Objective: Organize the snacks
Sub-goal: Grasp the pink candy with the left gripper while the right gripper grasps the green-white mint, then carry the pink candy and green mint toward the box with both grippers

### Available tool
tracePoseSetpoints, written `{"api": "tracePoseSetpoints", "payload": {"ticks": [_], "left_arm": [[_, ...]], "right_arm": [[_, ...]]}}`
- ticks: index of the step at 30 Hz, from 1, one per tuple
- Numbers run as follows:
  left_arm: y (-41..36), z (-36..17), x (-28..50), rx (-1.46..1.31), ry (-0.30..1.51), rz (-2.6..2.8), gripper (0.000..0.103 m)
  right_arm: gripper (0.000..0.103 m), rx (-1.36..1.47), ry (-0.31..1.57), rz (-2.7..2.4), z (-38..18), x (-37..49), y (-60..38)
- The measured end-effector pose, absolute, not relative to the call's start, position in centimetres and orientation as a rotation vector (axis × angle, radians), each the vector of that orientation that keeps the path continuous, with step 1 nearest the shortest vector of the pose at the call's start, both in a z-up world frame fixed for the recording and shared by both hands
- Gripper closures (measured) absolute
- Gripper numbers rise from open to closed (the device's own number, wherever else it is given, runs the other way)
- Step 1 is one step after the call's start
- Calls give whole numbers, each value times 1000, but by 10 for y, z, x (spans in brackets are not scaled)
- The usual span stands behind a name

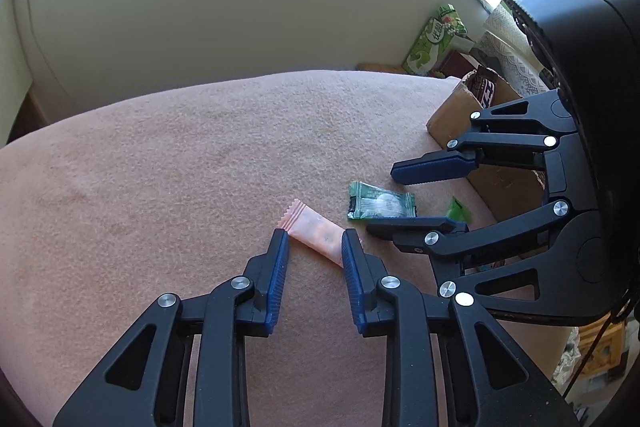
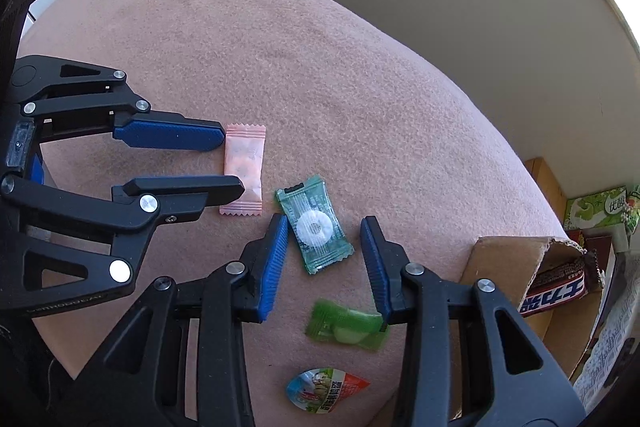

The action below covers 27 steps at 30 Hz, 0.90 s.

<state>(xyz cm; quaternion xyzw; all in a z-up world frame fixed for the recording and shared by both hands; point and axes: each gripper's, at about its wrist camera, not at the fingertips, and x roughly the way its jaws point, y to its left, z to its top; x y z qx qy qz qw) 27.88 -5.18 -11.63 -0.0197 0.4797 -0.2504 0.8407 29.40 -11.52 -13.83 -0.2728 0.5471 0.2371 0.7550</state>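
A: The pink sachet [image 1: 316, 233] is lying flat on the pink blanket [image 1: 180, 167], bracketed by the left gripper [image 1: 314, 241]. Are the pads pressed on it?

B: It cannot be told for certain — the jaws are narrowed around it, one finger [image 1: 280, 267] at one long edge and the other over the near end, but a firm pinch is not shown. In the right wrist view the sachet's long axis is seen running across the line of the left fingers, one crimped end pointed away toward the wall.

A: And the right gripper [image 2: 324, 239]?

B: It is spread either side of the dark green candy [image 2: 316, 225], with a gap left on both flanks, so nothing is grasped. The candy is laid slantwise between the fingers, crimped ends pointing up-left and down-right.

A: What could go wrong?

B: The thin wrappers could be pushed into the soft blanket, or fabric nipped with them. The light green candy [image 2: 346, 325] near the right finger could be knocked — and the two grippers are close enough to be bumped together. The cardboard box [image 2: 504, 263] is still to be reached.
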Motion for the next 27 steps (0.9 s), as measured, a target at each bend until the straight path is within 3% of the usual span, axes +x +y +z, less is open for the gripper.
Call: {"api": "tracePoseSetpoints", "payload": {"ticks": [6,10,16,25,27], "left_arm": [[-58,-114,284,-18,1016,-533,78],[-65,-115,287,-12,1017,-531,78],[-81,-115,287,32,1013,-512,64],[-118,-119,290,171,976,-457,63],[-119,-119,291,186,964,-443,74]], "right_arm": [[77,-528,1231,523,-139,306,-112],[79,-437,1269,496,-137,323,-133],[80,-340,1293,455,-133,337,-155],[80,-305,1284,422,-130,350,-170],[80,-293,1282,418,-128,351,-175]]}}
